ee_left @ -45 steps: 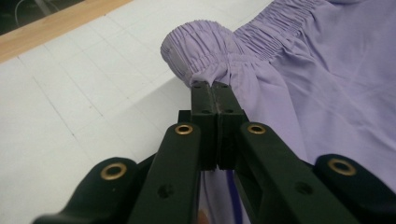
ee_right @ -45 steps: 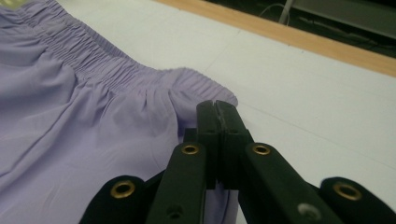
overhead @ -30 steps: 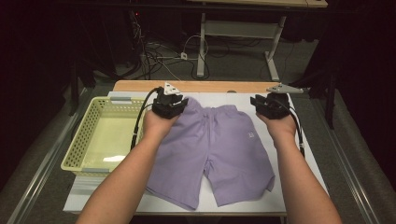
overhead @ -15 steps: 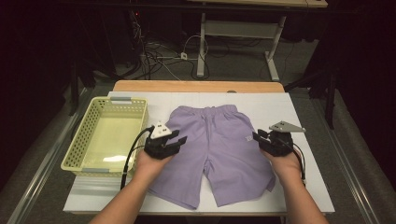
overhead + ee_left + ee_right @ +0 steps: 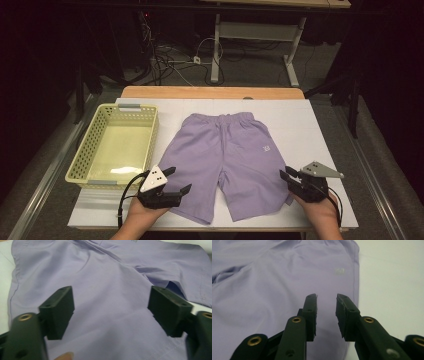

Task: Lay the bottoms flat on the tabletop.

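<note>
The shorts [image 5: 227, 160] lie flat on the desk [image 5: 310, 125], just right of the basket [image 5: 114, 145], waistband away from me. I read them as light, limp cloth that sags and slides on the smooth top, so I'd pinch an edge, not the middle. My left gripper [image 5: 176, 181] hovers at the left leg hem, jaws having just been opening, wide now with nothing between them. My right gripper [image 5: 289, 176] sits at the right leg's outer hem, jaws narrowly apart, clear of the cloth. The hem corners look the best hold.
</note>
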